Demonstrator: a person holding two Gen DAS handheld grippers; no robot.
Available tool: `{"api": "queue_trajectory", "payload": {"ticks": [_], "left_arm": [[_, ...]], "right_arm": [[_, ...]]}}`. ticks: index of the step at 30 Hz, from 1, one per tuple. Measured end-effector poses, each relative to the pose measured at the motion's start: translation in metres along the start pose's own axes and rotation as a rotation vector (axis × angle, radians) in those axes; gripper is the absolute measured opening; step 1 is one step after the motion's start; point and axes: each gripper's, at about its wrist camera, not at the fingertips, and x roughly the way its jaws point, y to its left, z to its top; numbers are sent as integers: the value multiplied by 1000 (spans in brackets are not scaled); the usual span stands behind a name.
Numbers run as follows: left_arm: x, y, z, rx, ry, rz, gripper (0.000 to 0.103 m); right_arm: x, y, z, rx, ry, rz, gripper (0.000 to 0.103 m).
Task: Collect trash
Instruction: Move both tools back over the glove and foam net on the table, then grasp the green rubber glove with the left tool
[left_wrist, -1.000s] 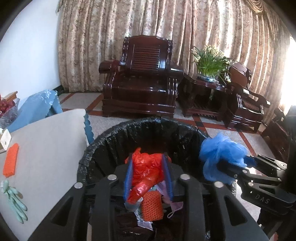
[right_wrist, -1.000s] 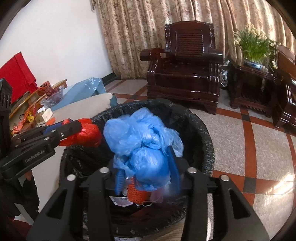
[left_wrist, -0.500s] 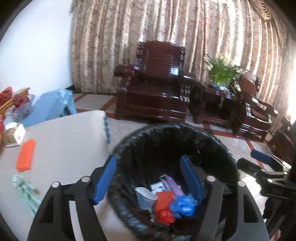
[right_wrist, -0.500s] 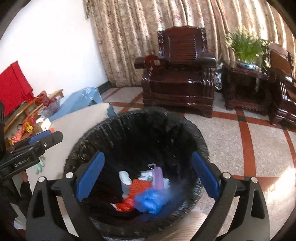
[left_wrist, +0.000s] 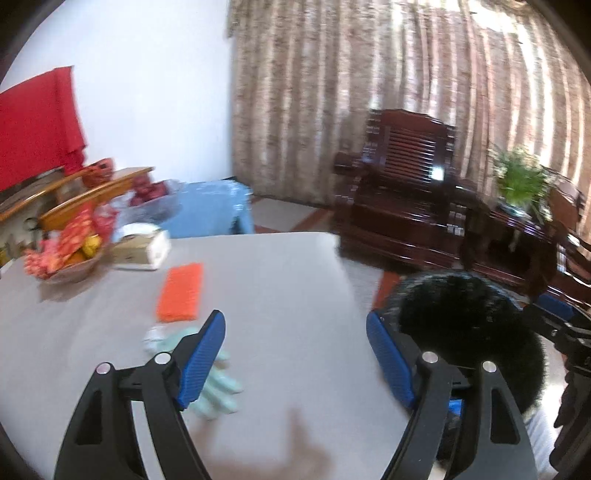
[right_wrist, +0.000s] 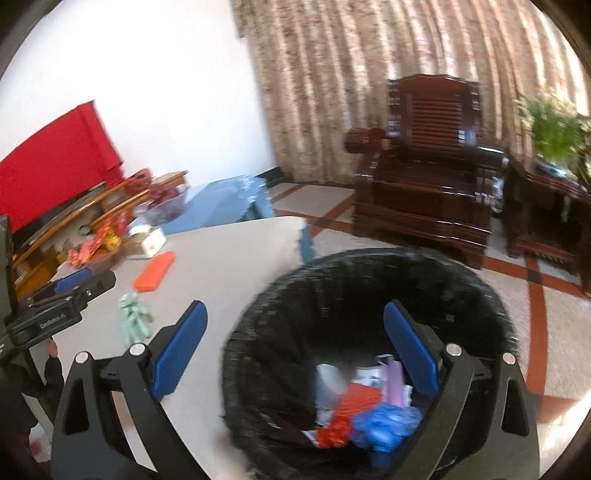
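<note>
Tilting downward, left gripper (left_wrist: 295, 354) agape over table (left_wrist: 288, 280)

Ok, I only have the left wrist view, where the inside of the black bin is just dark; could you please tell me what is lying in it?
Observer: The right wrist view looks straight in: a red bag and a blue bag lie side by side at the bottom of the bin.
Operator: Thank you. Is the right hand-held gripper carrying anything?
Observer: No. The right hand-held gripper has just been opening its jaws; they stand wide, with nothing between the pads.
</note>
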Motion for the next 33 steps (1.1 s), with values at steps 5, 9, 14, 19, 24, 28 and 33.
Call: {"api": "queue_trajectory", "payload": {"ticks": [5,9,14,19,24,28,33], "left_arm": [[1,41,-10,-60,16,85,77],[5,63,-14,-75,20,129,77],[7,89,-23,-102,34,169,77],[13,112,-29,-129,55,209,77],[28,131,-35,-160,84,236,77],[46,135,-40,-175,114,239,77],[75,134,-46,-183,163,232,77]], "right_arm": [[18,39,10,-58,0,67,94],[35,65,15,-91,0,114,94],[62,96,17,-116,10,171,94],[98,126,19,-141,42,220,94],[132,145,18,-153,77,235,94],[156,148,16,-139,103,228,94],[171,146,16,-143,116,217,94]]}}
